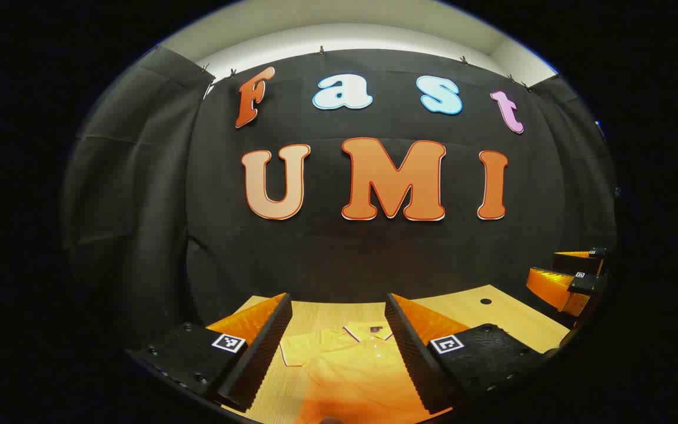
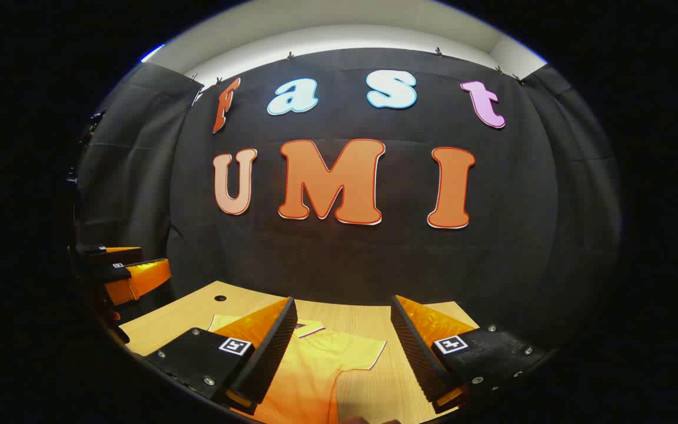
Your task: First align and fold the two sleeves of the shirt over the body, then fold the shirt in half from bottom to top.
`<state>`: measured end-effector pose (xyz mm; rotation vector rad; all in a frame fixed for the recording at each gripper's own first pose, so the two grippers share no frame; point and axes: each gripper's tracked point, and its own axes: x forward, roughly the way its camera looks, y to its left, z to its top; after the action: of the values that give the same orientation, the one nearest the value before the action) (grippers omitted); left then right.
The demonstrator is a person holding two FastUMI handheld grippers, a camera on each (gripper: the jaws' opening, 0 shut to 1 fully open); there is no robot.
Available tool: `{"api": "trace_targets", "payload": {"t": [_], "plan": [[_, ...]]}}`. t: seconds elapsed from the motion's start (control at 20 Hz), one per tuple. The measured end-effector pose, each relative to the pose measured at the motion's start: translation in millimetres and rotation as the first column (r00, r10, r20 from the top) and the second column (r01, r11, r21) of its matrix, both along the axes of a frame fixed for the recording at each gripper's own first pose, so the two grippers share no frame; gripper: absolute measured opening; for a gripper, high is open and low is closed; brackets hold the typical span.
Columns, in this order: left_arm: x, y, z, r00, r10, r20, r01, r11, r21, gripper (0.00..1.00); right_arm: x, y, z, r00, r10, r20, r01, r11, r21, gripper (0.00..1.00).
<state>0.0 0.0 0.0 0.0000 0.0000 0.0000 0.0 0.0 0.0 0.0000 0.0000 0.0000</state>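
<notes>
Shirt point(image 1: 351, 365) lies flat on the counter point(image 1: 492, 312) beneath two open, empty hand-held grippers point(image 1: 339, 347) point(image 2: 342, 347); pinching each sleeve point(image 2: 362, 353) at its cuff should keep folds aligned.

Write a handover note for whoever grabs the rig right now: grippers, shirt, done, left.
Left gripper: open, above the table, holding nothing.
Right gripper: open, also empty.
Shirt: yellow, lying flat on the wooden table, collar toward the back wall. Both short sleeves are spread out to the sides: one in the left gripper view, the other in the right gripper view.
Done: nothing folded.
Left: fold both sleeves over the body, then fold bottom to top.
</notes>
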Motion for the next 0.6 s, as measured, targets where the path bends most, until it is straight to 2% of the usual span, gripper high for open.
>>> {"api": "trace_targets", "payload": {"t": [0.6], "plan": [[-5.8,9.4,8.2,0.999,0.036,0.018,-0.037,0.998,0.042,0.98,7.6,-8.4,2.9,1.0,-0.001,-0.006,0.001,1.0,-0.003,0.97]]}}
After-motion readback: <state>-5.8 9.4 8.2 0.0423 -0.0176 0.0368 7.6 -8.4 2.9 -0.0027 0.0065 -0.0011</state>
